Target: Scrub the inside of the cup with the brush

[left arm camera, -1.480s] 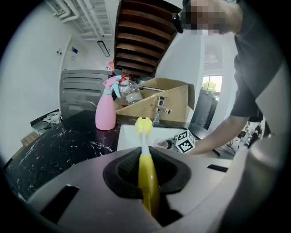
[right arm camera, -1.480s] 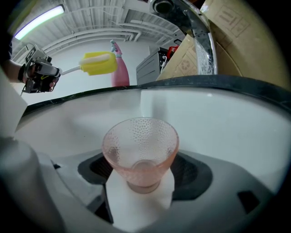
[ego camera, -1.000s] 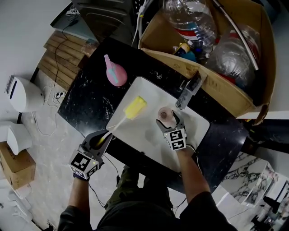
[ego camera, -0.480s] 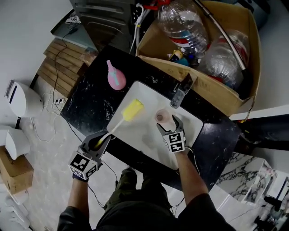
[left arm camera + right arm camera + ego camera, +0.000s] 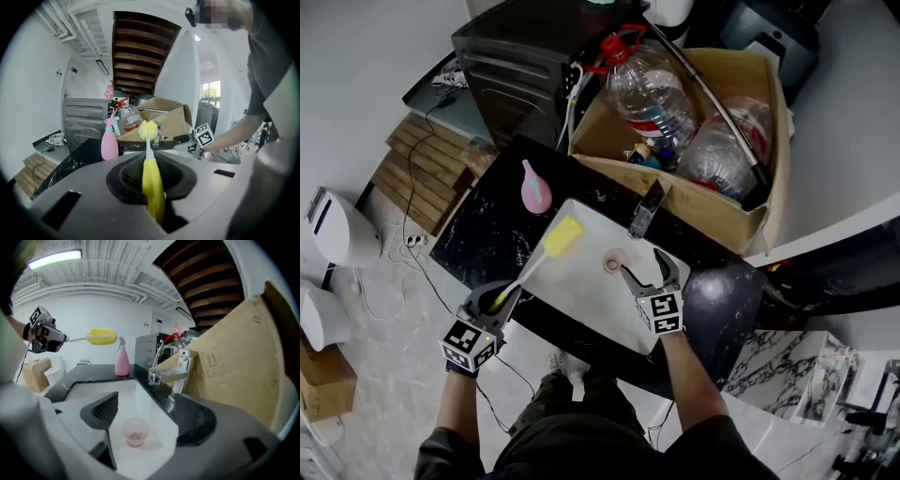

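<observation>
Pink and upright, the cup (image 5: pixel 135 431) is seen in the sink (image 5: pixel 581 281) just ahead of the right gripper (image 5: pixel 147 416), whose jaws are spread wide around nothing. The brush (image 5: pixel 149 178) is clamped by its handle in the left gripper (image 5: pixel 506 294). The cup should be gripped first, then scrubbed.

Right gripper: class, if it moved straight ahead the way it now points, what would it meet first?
Most likely the pink cup, upright in the white sink, just ahead of the open jaws of the right gripper. Depth is hard to judge, but nothing shows between them.
</observation>
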{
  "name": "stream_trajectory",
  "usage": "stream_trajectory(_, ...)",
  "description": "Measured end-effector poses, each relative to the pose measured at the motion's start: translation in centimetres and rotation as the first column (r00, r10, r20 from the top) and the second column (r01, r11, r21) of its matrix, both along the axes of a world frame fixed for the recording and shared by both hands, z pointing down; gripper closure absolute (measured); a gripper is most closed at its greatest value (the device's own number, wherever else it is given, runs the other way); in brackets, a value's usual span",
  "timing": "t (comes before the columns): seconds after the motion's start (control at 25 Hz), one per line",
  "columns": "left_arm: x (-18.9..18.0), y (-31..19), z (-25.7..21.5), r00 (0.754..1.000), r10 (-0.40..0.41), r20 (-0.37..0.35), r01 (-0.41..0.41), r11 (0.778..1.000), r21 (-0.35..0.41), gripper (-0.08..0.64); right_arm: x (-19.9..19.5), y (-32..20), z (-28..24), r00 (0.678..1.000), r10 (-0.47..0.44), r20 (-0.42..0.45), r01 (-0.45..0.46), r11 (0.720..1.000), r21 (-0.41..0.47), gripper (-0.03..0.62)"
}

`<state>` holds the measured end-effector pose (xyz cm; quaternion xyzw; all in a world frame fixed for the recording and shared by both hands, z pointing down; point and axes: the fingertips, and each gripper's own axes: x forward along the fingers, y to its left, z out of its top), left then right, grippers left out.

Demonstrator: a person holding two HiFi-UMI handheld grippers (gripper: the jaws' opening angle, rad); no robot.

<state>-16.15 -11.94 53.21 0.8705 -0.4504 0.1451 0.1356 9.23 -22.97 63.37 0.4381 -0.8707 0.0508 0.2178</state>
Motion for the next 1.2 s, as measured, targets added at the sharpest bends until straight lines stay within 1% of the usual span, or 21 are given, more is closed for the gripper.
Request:
stream_trajectory(0.16, 0.6, 0.0, -2.5, 1.0, 0.009, -0.005, -0.008, 0.999, 0.049, 0.523, 0.6, 0.6, -5.7, 1.0, -0.007, 0.007, 0.007, 0.996, 0.087, 0.221)
stream_trajectory(0.28, 1.2, -0.1, -4.3, 1.0, 0.013, -0.009, -0.013, 0.996, 0.086, 0.523, 1.0, 1.0, -10.0, 1.0, -0.009, 0.013, 0.007, 0.988, 0.156, 0.224)
stream_trajectory(0.36, 1.5, -0.2, -5.3, 1.0, 0.016, -0.01, -0.015, 0.994, 0.107, 0.523, 1.2, 1.2, -12.7, 1.0, -0.012, 0.016, 0.008, 0.979, 0.205, 0.225)
stream_trajectory(0.48, 2.0, -0.3, -6.7, 1.0, 0.019, -0.011, -0.017, 0.99, 0.139, 0.523, 1.4, 1.7, -16.4, 1.0, -0.009, 0.023, 0.003, 0.962, 0.273, 0.247)
stream_trajectory(0.64, 2.5, 0.3, -8.4, 1.0, 0.019, -0.011, -0.017, 0.985, 0.172, 0.523, 1.4, 3.2, -20.4, 0.999, -0.017, 0.036, 0.004, 0.941, 0.338, 0.279)
stream_trajectory(0.88, 3.2, 0.3, -11.2, 1.0, 0.015, -0.017, -0.011, 0.971, 0.237, 0.523, 1.6, 4.7, -25.1, 0.999, 0.0, 0.052, -0.023, 0.905, 0.426, 0.389)
stream_trajectory(1.08, 3.7, 0.2, -13.3, 1.0, 0.009, -0.025, -0.001, 0.957, 0.291, 0.523, 2.1, 5.6, -27.1, 0.997, 0.014, 0.077, -0.048, 0.886, 0.461, 0.464)
stream_trajectory(1.2, 3.8, 0.2, -14.4, 0.999, 0.0, -0.034, 0.011, 0.948, 0.319, 0.523, 2.4, 6.2, -27.6, 0.997, 0.023, 0.078, -0.057, 0.885, 0.462, 0.503)
